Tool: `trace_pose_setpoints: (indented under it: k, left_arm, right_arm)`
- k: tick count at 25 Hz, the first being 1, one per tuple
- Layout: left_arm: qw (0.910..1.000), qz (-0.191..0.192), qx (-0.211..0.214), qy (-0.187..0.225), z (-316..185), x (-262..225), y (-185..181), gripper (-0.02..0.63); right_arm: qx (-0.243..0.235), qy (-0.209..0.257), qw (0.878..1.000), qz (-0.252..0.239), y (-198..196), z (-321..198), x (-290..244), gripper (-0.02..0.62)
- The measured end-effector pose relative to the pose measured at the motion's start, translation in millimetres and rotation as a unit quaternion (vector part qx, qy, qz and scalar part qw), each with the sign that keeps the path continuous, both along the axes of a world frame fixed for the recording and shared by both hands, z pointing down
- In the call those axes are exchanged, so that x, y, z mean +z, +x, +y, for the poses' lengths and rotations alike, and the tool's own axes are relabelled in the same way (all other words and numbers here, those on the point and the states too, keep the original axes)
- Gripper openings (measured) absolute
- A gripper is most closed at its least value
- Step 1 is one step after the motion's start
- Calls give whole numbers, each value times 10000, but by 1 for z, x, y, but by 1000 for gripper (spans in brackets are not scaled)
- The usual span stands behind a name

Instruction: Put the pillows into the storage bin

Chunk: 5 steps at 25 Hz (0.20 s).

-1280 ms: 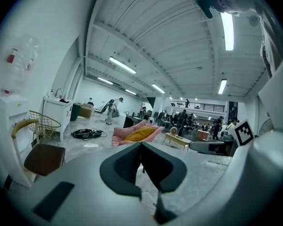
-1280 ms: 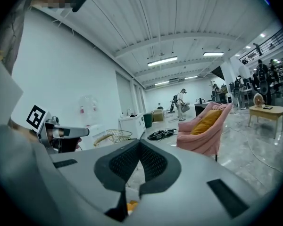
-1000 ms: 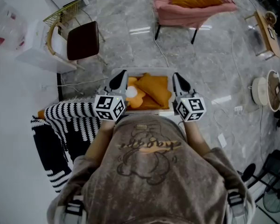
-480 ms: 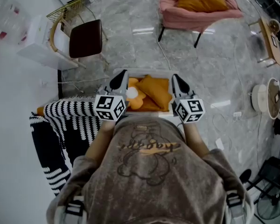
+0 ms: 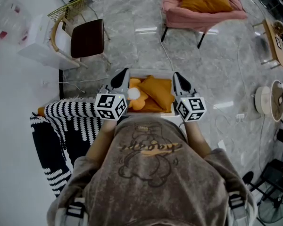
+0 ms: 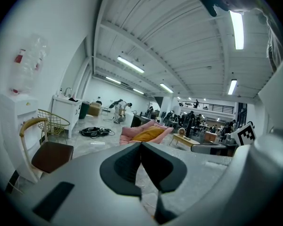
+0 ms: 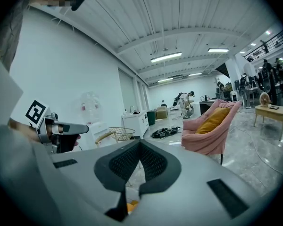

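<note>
Just below and between the two sets of jaw tips: the storage bin (image 5: 148, 71), already loaded with an orange pillow (image 5: 158, 91) and a flower-shaped cushion (image 5: 133, 94). Fully clenched on the left gripper (image 6: 141, 146): pads flat together, nothing caught between. Same story on the right gripper (image 7: 139, 145): shut on air, only a sliver of orange showing beneath the pads. Held roughly level, one along each side of the bin, pointing out across the room, probably for want of anything left to grasp here. Far ahead of both jaws, well apart from the bin: another orange pillow (image 7: 213, 119) resting in a pink armchair (image 7: 203, 142). Looks like the next target, so likely a walk across before any opening of the jaws. Off to the left of the left jaws: striped fabric (image 5: 68, 112) and a brown-seated chair (image 5: 87, 37), neither part of the job.
</note>
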State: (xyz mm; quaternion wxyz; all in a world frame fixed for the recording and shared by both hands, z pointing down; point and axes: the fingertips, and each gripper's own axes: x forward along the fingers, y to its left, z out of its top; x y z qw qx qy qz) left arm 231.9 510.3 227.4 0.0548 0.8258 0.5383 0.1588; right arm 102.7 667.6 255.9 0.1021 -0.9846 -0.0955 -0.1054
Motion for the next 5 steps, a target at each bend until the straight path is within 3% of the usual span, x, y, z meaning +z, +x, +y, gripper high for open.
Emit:
trace_pose_setpoints:
  k: [5]
  left_arm:
    - [10000, -42, -11, 32, 2, 4, 3, 5]
  right_arm:
    - [5, 24, 10000, -23, 4, 6, 4, 3]
